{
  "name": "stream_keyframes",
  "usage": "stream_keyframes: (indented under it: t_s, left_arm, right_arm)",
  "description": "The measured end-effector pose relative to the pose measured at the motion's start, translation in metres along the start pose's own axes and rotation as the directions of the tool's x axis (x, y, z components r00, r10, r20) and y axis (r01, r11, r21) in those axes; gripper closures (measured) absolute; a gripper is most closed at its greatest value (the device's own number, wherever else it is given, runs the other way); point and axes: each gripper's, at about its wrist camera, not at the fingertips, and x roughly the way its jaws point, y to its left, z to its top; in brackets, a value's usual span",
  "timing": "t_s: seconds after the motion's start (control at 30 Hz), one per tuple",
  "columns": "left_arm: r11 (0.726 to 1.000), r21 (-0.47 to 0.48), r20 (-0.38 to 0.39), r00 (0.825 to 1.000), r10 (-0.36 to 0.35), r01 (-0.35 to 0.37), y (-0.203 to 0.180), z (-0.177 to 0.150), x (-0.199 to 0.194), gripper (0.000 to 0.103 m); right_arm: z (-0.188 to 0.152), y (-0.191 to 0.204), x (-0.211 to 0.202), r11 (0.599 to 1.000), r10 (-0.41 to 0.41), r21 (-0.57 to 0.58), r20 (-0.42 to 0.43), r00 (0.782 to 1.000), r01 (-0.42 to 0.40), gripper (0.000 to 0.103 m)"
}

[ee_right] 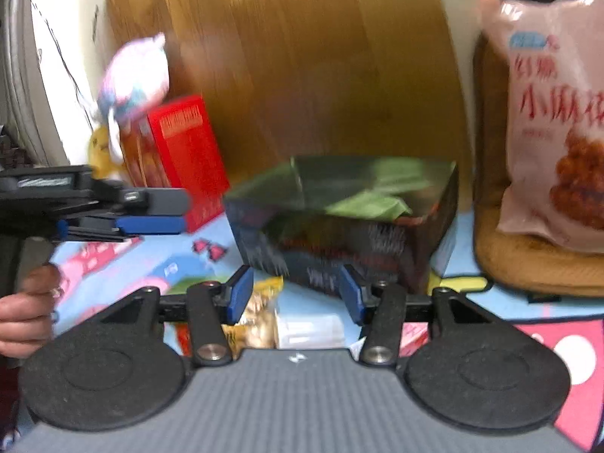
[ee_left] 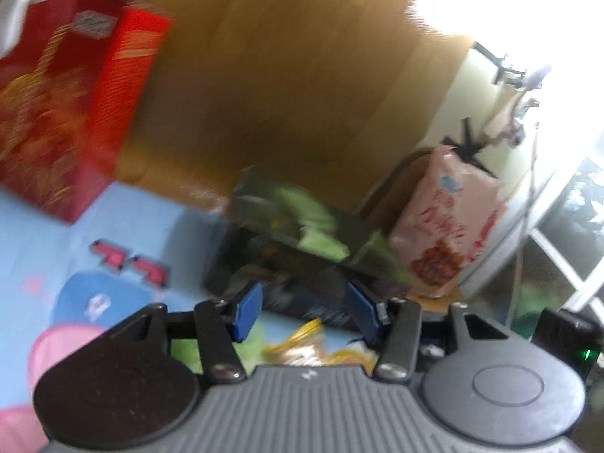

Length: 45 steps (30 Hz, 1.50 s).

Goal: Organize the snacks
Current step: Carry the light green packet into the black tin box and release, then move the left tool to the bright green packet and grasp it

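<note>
1. A wooden board stands upright at the back and fills most of both views
2. A mat with bright cartoon prints, light blue with pink and red figures, covers the surface on which everything lies
3. A big pink snack bag with red writing and a picture of brown fried pieces leans upright at the right, on a brown cushion
4. A dark box with a green patch on its top stands on the mat in the middle, in front of the wooden board and just left of the pink bag; both views are blurred, so its print is not readable
5. A red box stands upright at the left of the dark box, well apart from it, and a soft toy in pink and white is just above it
6. The right gripper points toward the dark box; its jaws stand apart with nothing between them
7. The left gripper also faces the dark box, jaws parted and empty; in the right wrist view it comes in from the left edge, with a hand below it
8. Small yellow snack packets lie on the mat just under the right gripper, in front of the dark box
</note>
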Motion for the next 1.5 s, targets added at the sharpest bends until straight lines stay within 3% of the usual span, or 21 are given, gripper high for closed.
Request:
stream_keyframes:
  t_s: [0.27,0.5,0.63,0.77,0.93,1.0,1.07,1.27,1.5]
  left_arm:
    - [0.984,-0.137,-0.001,0.994,0.11,-0.109,0.044,-0.017,-0.011,0.053]
    - [0.978,-0.131,-0.031,0.987,0.16,-0.163,0.053,-0.028,0.013,0.052]
    - [0.986,-0.104,-0.044,0.991,0.123,-0.127,0.048,-0.034,0.013,0.051]
    - [0.996,-0.089,-0.106,0.994,0.014,-0.023,0.039,-0.04,0.014,0.051]
    - [0.992,0.001,-0.189,0.974,-0.123,0.125,0.006,-0.054,0.014,0.052]
    - [0.985,0.03,-0.188,0.969,-0.162,0.17,-0.005,-0.057,0.008,0.052]
    - [0.985,0.032,-0.142,0.976,-0.165,0.171,-0.008,-0.053,-0.006,0.052]
    - [0.986,-0.08,-0.015,0.989,-0.15,0.148,0.02,-0.047,-0.052,0.052]
    - [0.996,-0.069,-0.008,0.998,-0.056,0.055,0.036,-0.071,-0.083,0.052]
  right_arm:
    - [0.014,0.024,0.027,0.999,0.051,0.013,-0.037,0.998,-0.05,0.05]
    - [0.003,0.026,0.059,0.995,0.084,0.054,-0.126,0.989,-0.078,0.047]
    - [-0.003,0.043,0.052,0.994,0.103,-0.028,-0.142,0.984,-0.108,0.045]
    - [-0.016,0.049,0.025,0.981,0.176,-0.057,-0.146,0.973,-0.186,0.045]
    - [-0.043,0.055,-0.028,0.969,0.19,-0.139,-0.099,0.977,-0.203,0.045]
    - [-0.053,0.054,-0.05,0.967,0.209,-0.135,-0.08,0.975,-0.218,0.043]
    - [-0.061,0.051,-0.067,0.972,0.21,-0.093,-0.052,0.976,-0.214,0.041]
    - [-0.072,0.052,-0.095,0.982,0.187,-0.02,-0.01,0.982,-0.187,0.041]
    - [-0.076,0.082,-0.086,0.972,0.221,-0.066,-0.046,0.974,-0.224,0.041]
